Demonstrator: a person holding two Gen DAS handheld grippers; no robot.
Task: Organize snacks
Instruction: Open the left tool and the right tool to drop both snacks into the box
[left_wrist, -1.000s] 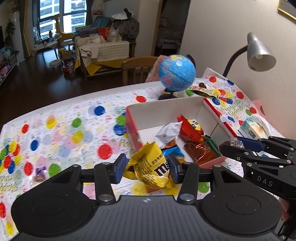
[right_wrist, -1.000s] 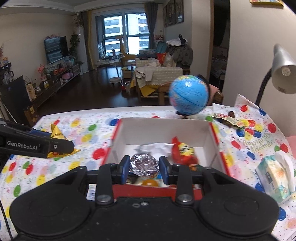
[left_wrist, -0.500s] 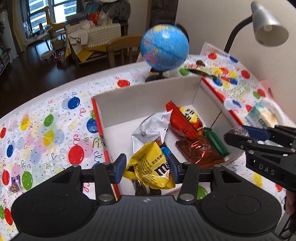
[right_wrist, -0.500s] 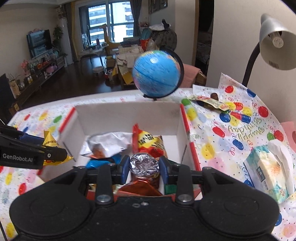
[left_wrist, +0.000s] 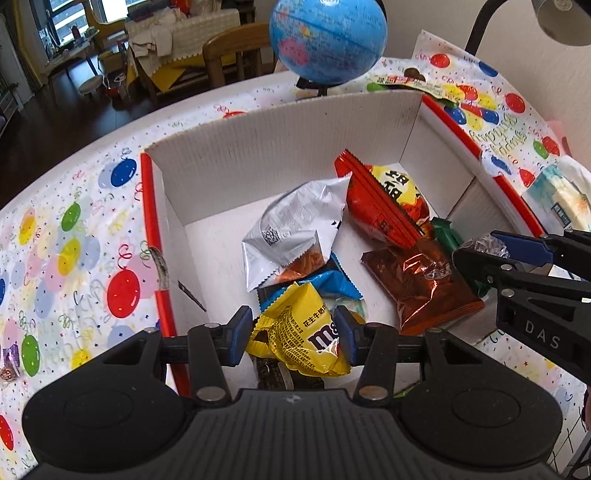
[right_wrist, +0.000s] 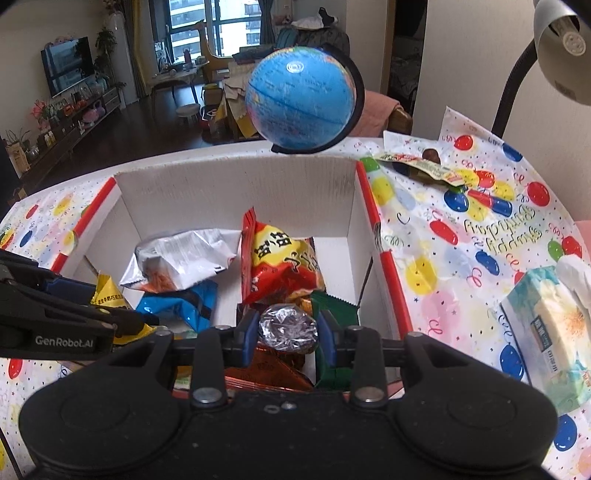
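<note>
Both grippers over the open cardboard box (left_wrist: 280, 136), each loaded.

Left gripper (left_wrist: 295, 332): jaws clamped on a yellow M&M's peanut pack (left_wrist: 299, 336), held above the box's near-left end, not yet let go. Directly ahead of it inside the box: a blue packet (left_wrist: 332, 284), then a silver foil packet (left_wrist: 295, 229); ahead and to its right, a red-and-yellow snack bag (left_wrist: 384, 199) and a brown foil bag (left_wrist: 424, 280).

Right gripper (right_wrist: 288, 332): jaws closed on a crinkled silver foil-wrapped sweet (right_wrist: 288, 326), hanging above the box's near-right corner, with a green packet (right_wrist: 332, 306) just under and to its right.

Progress, as judged: well along. Five or so snacks already lie in the box; two more are poised for dropping. Left outside: a small purple-wrapped sweet (left_wrist: 9, 363) on the balloon tablecloth (left_wrist: 74, 229) far to the left gripper's left, and a flat green-and-red wrapper (right_wrist: 421, 166) beyond the box to the right gripper's far right, near the globe (right_wrist: 299, 99). The tissue pack (right_wrist: 546, 332) on the right looks like no part of the job.
</note>
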